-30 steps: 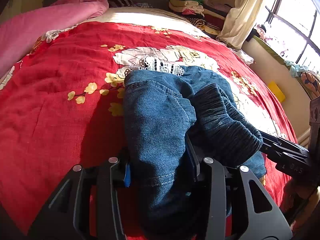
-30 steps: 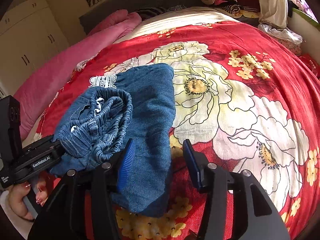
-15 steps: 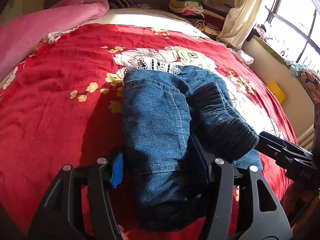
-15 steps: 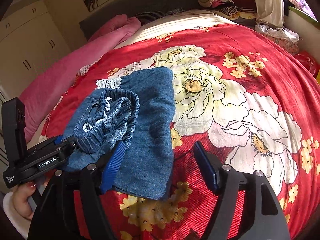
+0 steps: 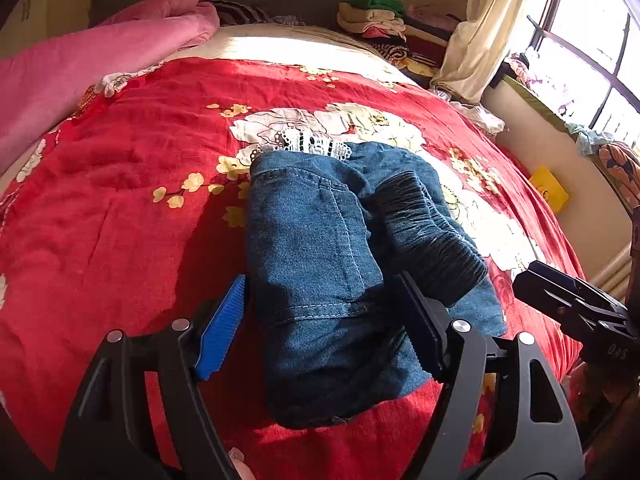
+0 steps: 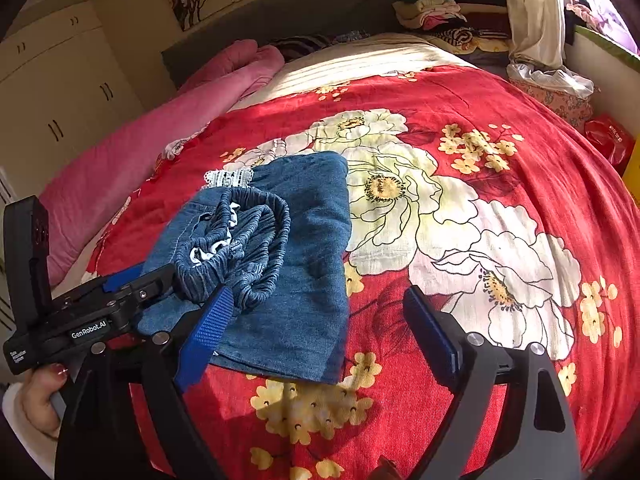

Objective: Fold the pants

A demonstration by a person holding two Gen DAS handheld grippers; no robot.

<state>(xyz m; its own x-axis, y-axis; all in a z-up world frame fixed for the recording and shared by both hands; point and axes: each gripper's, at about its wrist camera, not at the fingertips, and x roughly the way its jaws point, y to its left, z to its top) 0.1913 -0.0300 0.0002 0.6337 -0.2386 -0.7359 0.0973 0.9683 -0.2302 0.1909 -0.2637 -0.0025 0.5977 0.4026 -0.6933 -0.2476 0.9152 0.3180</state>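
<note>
Now that both tongs have just been opening, left tongs (image 5: 320,328) and right tongs (image 6: 316,328) stand apart (gripping nothing); folded pants (image 6: 288,256) lie released on the bed (image 6: 500,128), at ten o'clock from the right tongs, so this fold looks finished.

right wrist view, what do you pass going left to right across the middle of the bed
pink blanket → folded jeans → big white flowers on the red bedspread → small yellow flowers near the bed's right edge
</note>
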